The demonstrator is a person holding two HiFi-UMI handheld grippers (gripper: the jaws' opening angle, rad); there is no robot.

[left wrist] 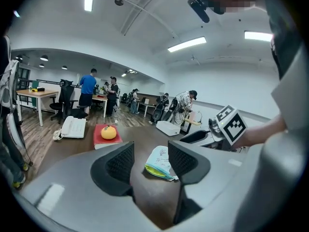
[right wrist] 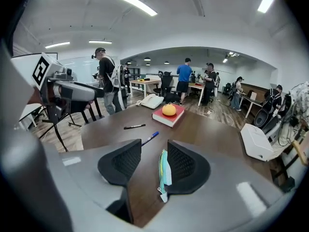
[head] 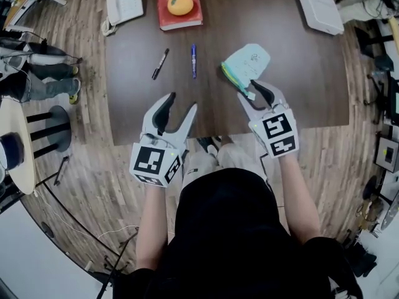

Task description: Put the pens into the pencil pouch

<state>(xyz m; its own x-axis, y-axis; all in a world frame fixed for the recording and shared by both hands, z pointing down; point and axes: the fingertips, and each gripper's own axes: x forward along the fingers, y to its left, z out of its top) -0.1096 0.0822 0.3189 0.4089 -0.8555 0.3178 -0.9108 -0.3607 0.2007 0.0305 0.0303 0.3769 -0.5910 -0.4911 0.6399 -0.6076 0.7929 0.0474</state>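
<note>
1. Lying on the table [head: 299,73] at the person's right side, the pencil pouch [head: 248,62] turns its green zipper edge toward the right claw [head: 247,91]. Both pens are outside it, so nothing is packed yet.
2. The right claw is released. Its jaws stand apart around the near end of the pouch, and the fabric rests against one pad only. If they close on the thin zipper edge alone, I think the soft pouch may fold, slip out, or have its mouth pinched shut.
3. I cannot tell if the zipper is open. If it is closed, no pen will enter.
4. The blue pen [head: 193,61] and the black pen [head: 160,64] lie flat, well apart from the pouch. They are thin and round. The left claw [head: 181,103], released and empty near the table's front edge, may roll a pen away instead of lifting it.
5. A pushed pen could travel toward the red book [head: 168,18] behind.
</note>
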